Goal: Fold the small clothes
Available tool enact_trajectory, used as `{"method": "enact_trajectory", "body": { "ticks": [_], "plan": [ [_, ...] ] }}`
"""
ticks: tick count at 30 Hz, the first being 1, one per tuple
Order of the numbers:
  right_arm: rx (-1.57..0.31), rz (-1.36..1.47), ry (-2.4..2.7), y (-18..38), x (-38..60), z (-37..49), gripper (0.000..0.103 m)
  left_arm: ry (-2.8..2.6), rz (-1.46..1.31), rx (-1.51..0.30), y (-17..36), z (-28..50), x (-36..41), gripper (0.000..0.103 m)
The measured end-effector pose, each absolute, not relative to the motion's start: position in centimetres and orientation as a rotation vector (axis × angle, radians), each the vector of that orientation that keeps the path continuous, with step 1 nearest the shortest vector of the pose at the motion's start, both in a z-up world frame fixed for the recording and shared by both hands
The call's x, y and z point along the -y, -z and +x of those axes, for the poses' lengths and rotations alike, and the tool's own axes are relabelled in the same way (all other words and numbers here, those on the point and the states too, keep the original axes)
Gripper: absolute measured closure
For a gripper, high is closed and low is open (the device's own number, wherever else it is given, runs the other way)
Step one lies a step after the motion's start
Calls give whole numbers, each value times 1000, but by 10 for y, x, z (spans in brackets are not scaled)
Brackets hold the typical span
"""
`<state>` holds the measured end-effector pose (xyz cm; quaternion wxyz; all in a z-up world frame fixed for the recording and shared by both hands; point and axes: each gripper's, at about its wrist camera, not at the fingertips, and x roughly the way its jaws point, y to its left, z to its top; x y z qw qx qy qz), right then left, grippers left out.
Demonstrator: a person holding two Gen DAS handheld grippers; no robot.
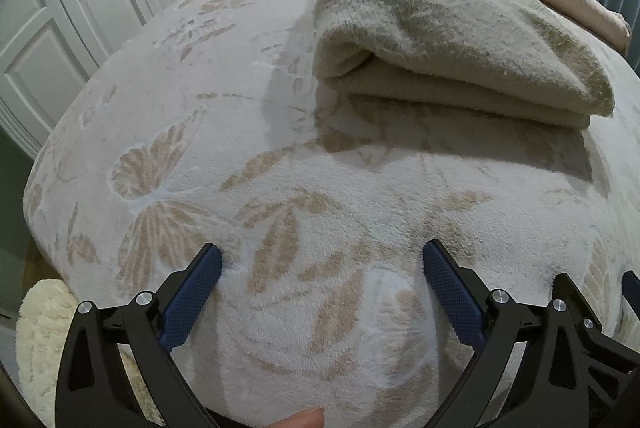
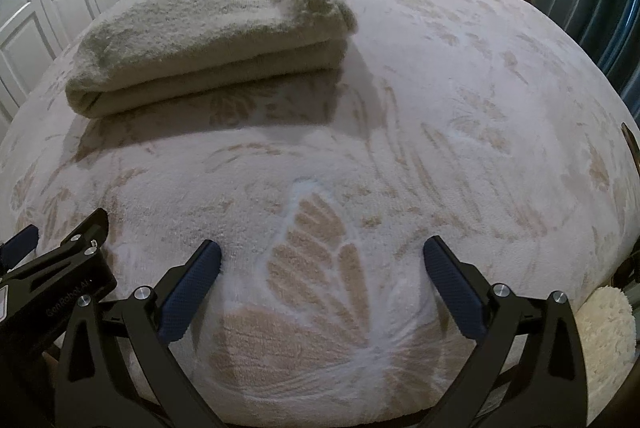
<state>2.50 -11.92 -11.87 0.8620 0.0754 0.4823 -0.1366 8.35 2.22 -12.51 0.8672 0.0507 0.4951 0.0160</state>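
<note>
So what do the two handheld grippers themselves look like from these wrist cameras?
Both match. The left gripper and the right gripper each have black angular plastic linkage arms with triangular cut-outs, joined by round silver pivot bolts. Each finger carries a dark blue textured pad. The right wrist view shows pale lettering on the left gripper's black body. No cables or sleeves are visible.

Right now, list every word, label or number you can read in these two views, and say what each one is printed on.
"GenRobot AI": faint print on the black body of the left tool, seen at the lower left of the right wrist view.
A white sticker at that view's left edge is cut off and unreadable.
No text on the folded towel, bedspread or wardrobe doors.
</note>
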Motion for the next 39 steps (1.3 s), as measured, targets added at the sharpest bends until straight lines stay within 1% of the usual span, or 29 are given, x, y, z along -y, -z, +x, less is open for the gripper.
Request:
{"method": "enact_trajectory", "body": {
  "ticks": [11, 13, 18, 28, 39],
  "plan": [
    [-1042, 168, 288, 115, 122, 33, 5, -35, 85, -1058, 120, 88, -23, 5],
    [-1036, 174, 293, 111, 122, 34, 5, -29, 91, -1043, 115, 89, -23, 10],
    [-1042, 168, 297, 111, 124, 44, 5, -24, 109, -1033, 113, 97, -21, 11],
    [-1040, 148, 297, 116, 125, 51, 5, -37, 98, -1057, 121, 107, -24, 8],
    [-1038, 144, 291, 118, 123, 51, 5, -40, 106, -1054, 123, 106, -22, 8]
  ]
}}
